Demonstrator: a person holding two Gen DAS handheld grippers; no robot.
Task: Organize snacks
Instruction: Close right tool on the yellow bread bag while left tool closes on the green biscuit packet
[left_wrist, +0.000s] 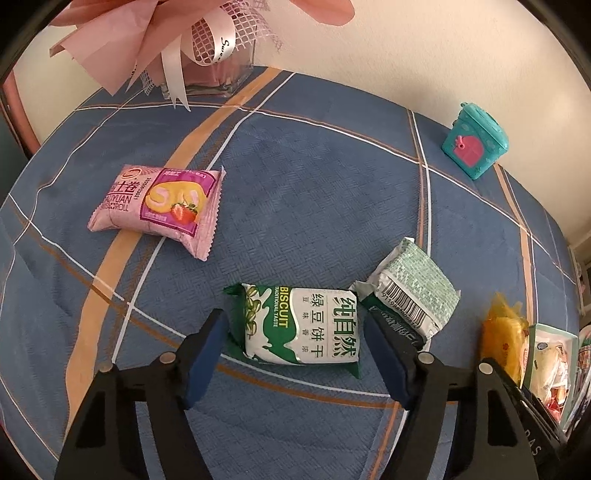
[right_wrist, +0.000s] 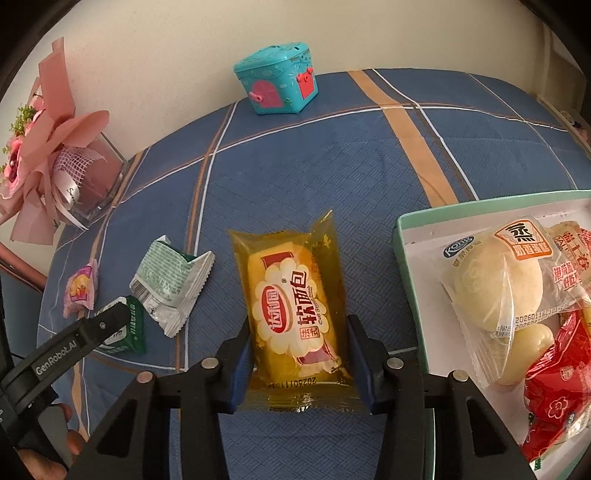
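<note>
Pickup step: right gripper (right_wrist: 299, 363) jaws clamp yellow bread pack (right_wrist: 293, 314); left gripper (left_wrist: 295, 356) jaws straddle green biscuit pack (left_wrist: 301, 326), not pinching yet. Next I lift toward tray (right_wrist: 406, 236).

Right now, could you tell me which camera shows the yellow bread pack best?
The right wrist view: the yellow bread pack lies centred and whole between the right gripper fingers. The left wrist view shows only a small crumpled part of it at the right edge.
</note>
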